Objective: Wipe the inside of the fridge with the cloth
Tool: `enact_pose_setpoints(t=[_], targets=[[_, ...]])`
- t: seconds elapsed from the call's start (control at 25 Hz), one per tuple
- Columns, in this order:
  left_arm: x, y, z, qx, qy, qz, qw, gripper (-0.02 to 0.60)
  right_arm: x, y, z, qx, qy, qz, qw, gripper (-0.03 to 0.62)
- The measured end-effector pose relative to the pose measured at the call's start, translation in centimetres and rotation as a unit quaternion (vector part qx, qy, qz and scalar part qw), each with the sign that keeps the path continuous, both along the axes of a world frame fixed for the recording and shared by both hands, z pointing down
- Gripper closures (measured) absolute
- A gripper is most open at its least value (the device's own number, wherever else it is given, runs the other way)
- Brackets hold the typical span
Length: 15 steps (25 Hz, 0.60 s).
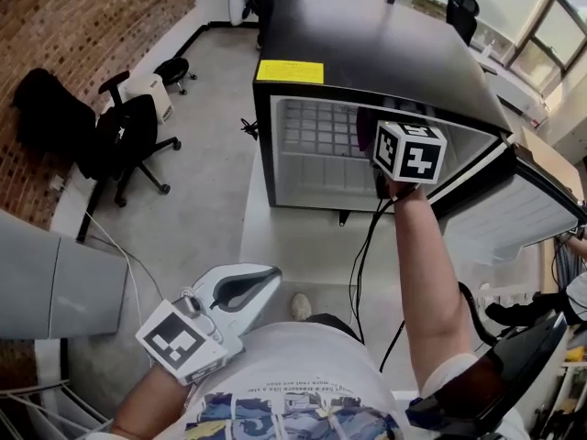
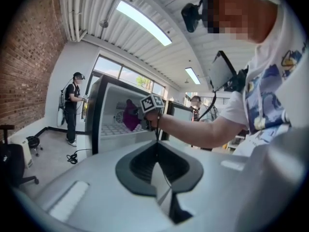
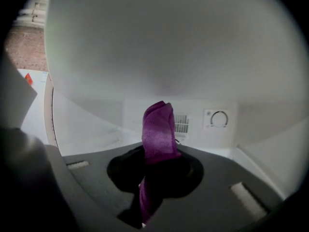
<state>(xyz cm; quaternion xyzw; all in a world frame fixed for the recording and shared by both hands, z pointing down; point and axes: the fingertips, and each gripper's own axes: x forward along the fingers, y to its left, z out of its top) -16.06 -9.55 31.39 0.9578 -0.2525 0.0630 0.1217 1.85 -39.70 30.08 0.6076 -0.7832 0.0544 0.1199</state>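
Inside the open fridge (image 1: 367, 58), right arm stretched forward, right tool (image 3: 153, 190) pinching the purple cloth (image 3: 158, 129) upright, short of the back wall, side walls well apart; left tool (image 1: 252, 287) pressed together, empty, low beside the torso.

Fridge (image 1: 385, 53) top smooth black, slight sheen; inner walls smooth white plastic. Cloth (image 3: 158, 129) purple, soft fabric, faint shine. Left claw (image 1: 271, 278) shell matt grey plastic, dark pads. Brick wall (image 1: 83, 26) rough. Floor (image 1: 202, 200) matt grey. Office chair (image 1: 128, 136) black matt fabric.
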Motion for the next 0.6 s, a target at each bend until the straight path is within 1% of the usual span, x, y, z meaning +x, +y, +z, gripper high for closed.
enact_pose_setpoints(t=[0.12,0.24,0.32,0.44,0.52,0.6], targets=[[2.3,-0.5,-0.4,0.003,0.011,0.034,0.9994,0.575,4.7,0.7,-0.8,0.008,0.029,0.045,0.999,0.540],[3.9,-1.0,0.2,0.013,0.001,0.062,0.9980,0.575,8.2,1.2,-0.6,0.011,0.076,0.084,0.994,0.540],[5.2,-1.1,0.3,0.017,-0.003,0.078,0.9968,0.575,9.7,1.7,0.1,0.008,0.113,0.097,0.989,0.540],[6.7,-1.0,0.0,0.015,-0.002,0.094,0.9955,0.575,9.5,2.0,1.6,-0.003,0.150,0.086,0.985,0.540],[7.0,-1.0,-0.1,0.016,-0.005,0.098,0.9950,0.575,8.9,2.0,3.2,-0.020,0.151,0.076,0.985,0.540],[7.0,-1.1,-0.2,0.012,-0.006,0.096,0.9953,0.575,8.8,1.9,4.6,-0.035,0.142,0.075,0.986,0.540]])
